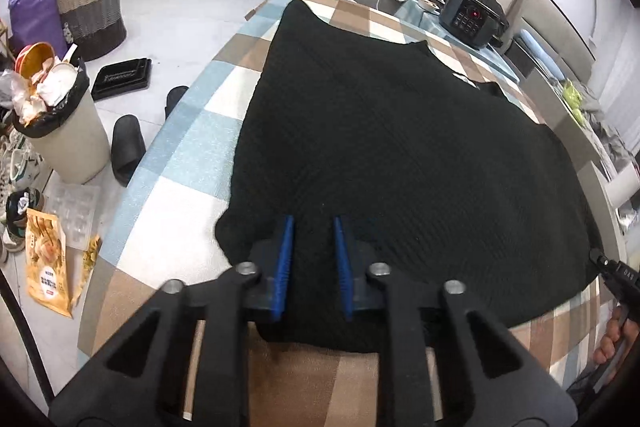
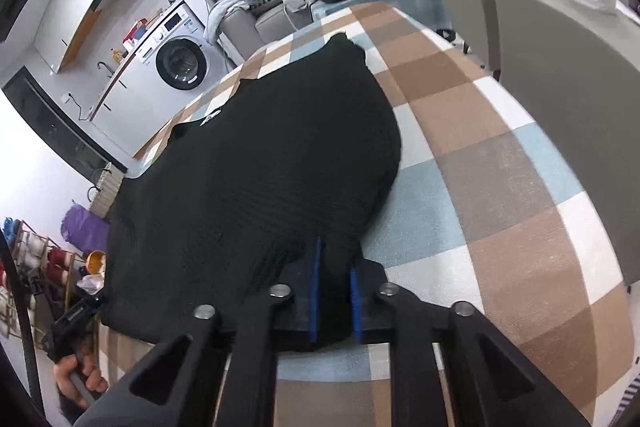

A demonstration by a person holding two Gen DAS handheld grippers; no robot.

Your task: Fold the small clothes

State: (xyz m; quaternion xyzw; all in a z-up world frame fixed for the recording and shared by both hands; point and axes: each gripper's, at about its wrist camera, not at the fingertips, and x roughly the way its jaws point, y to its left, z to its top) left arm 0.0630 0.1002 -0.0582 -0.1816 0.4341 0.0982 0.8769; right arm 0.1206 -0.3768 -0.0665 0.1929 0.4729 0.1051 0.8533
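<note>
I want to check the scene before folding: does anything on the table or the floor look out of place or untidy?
The black garment lies flat on the checked table. On the floor, the bin overflows with rubbish, and a snack bag lies beside it.

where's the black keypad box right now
The black keypad box sits at the far end of the checkered tablecloth, beyond the black knit garment: upper right in the left wrist view, top centre in the right.
</note>
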